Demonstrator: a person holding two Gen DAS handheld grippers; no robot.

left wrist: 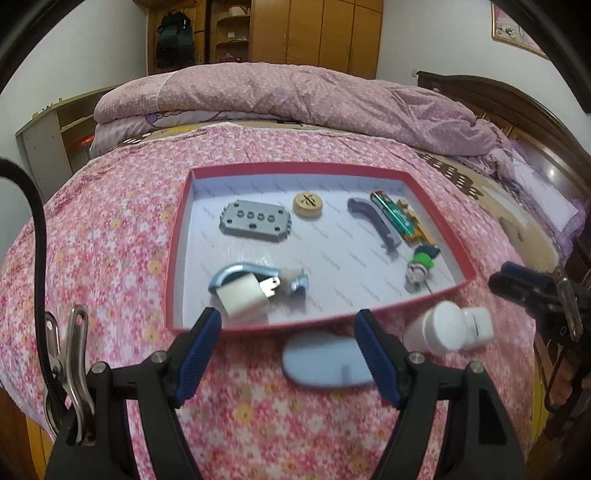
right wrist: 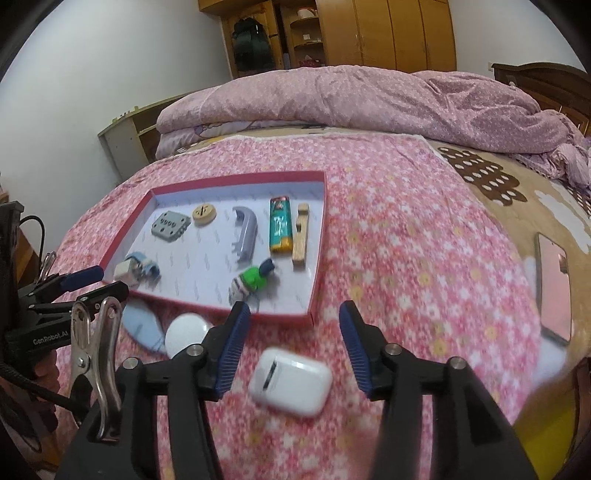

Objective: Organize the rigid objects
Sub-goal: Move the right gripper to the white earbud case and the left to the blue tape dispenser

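Red-rimmed tray (right wrist: 320, 236): on the flowered bedspread (right wrist: 406, 236), already holding a lighter (right wrist: 280, 229), wooden block (right wrist: 301, 236), grey plate (right wrist: 169, 226) and other small items.
Left outside: white earbud case (right wrist: 291, 382), white bottle (left wrist: 439, 326), pale blue piece (left wrist: 321, 363) (all just before the tray's near rim).
Right gripper (right wrist: 290, 345): jaws apart, empty, the case lying between them.
Left gripper (left wrist: 290, 354): wide, empty, above the blue piece.
Step, judged: picking up leftovers; next, close on the case.

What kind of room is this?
Most likely a bedroom. There is a bed with a flowery pink sheet, a rumpled purple quilt at its far end, and a wooden wardrobe against the wall.
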